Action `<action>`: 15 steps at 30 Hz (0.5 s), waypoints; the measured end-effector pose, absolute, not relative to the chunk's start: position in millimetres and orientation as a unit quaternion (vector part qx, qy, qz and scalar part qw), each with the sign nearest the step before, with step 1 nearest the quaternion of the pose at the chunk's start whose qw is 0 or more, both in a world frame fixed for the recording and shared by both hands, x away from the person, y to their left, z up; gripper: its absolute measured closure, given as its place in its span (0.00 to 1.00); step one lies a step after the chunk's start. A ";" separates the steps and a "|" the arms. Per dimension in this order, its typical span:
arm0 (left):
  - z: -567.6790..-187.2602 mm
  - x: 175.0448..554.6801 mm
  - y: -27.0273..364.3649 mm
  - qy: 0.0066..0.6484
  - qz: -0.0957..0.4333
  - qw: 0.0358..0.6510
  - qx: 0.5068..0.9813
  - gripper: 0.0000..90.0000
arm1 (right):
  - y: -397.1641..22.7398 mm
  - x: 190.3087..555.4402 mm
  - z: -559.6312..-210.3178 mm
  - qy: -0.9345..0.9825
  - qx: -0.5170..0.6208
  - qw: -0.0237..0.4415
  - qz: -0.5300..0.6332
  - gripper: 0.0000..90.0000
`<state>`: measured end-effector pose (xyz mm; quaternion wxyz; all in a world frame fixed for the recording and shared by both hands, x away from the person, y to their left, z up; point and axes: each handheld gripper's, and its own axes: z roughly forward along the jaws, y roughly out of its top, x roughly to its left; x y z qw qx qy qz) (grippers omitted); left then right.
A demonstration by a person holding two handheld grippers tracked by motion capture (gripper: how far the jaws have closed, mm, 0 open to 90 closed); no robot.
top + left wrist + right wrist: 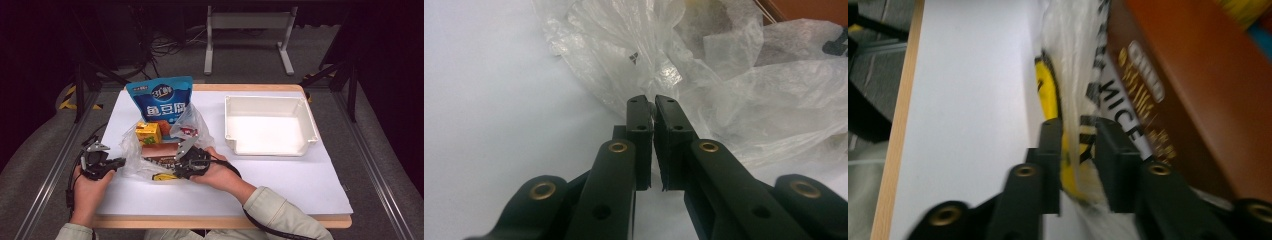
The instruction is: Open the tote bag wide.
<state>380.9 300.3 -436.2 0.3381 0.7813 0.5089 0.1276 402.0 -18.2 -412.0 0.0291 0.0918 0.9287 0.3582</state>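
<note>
A clear plastic bag (131,152) lies crumpled at the table's left-centre, with a brown box (160,149), a yellow carton (148,132) and a yellow-and-black packet (162,176) in it. A blue snack pouch (162,99) stands behind it. My left gripper (120,161) is at the bag's left edge. In the left gripper view, its jaws (653,102) pinch a fold of the bag (724,90). My right gripper (176,170) is at the bag's front. Its jaws (1079,125) stand apart, with loose film (1073,50) and the yellow packet (1045,85) between them, beside the brown box (1198,100).
A white tray (270,102) with nothing in it sits at the right of the white table top (280,175). The table's wooden front edge (220,221) is close to the person's sleeves. Dark floor and a metal stand lie beyond the far edge.
</note>
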 end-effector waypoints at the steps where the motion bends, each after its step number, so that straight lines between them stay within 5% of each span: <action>1: -436.1 380.7 300.1 0.510 0.128 0.339 0.780 0.95 | -19.2 402.0 -408.4 0.925 0.093 0.033 0.366 0.75; 6: -435.7 380.7 300.3 0.505 0.130 0.342 0.782 0.95 | -23.9 399.6 -391.2 0.912 0.097 0.046 0.396 0.64; 15: -435.5 380.1 300.3 0.505 0.129 0.348 0.779 0.94 | -46.0 401.0 -355.6 0.879 0.117 0.090 0.454 0.58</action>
